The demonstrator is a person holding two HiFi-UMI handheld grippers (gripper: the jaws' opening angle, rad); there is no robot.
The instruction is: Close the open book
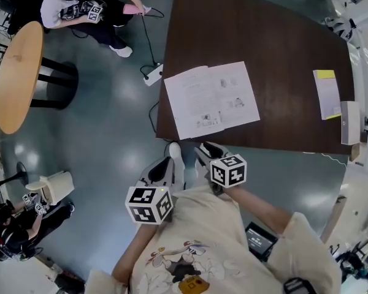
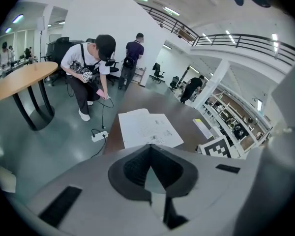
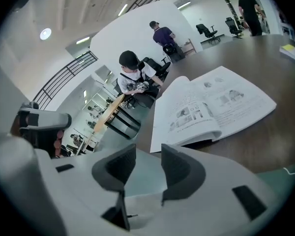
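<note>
An open book [image 1: 211, 100] with white printed pages lies flat on the dark brown table [image 1: 282, 48], near its front left corner. Both grippers hang in front of the table's near edge, short of the book. My left gripper [image 1: 161, 169] is shut, its dark pads meeting in a line with nothing between them; its own view shows the book [image 2: 147, 128] ahead, past the left gripper [image 2: 150, 149]. My right gripper [image 1: 210, 153] is open and empty. In the right gripper view the book [image 3: 211, 107] lies just beyond the right gripper [image 3: 148, 156].
A yellow-topped pad [image 1: 326, 94] and a white box [image 1: 349, 122] sit at the table's right edge. On the floor to the left are a power strip [image 1: 152, 75] with its cable, a round wooden table [image 1: 18, 72] and a crouching person [image 1: 86, 8].
</note>
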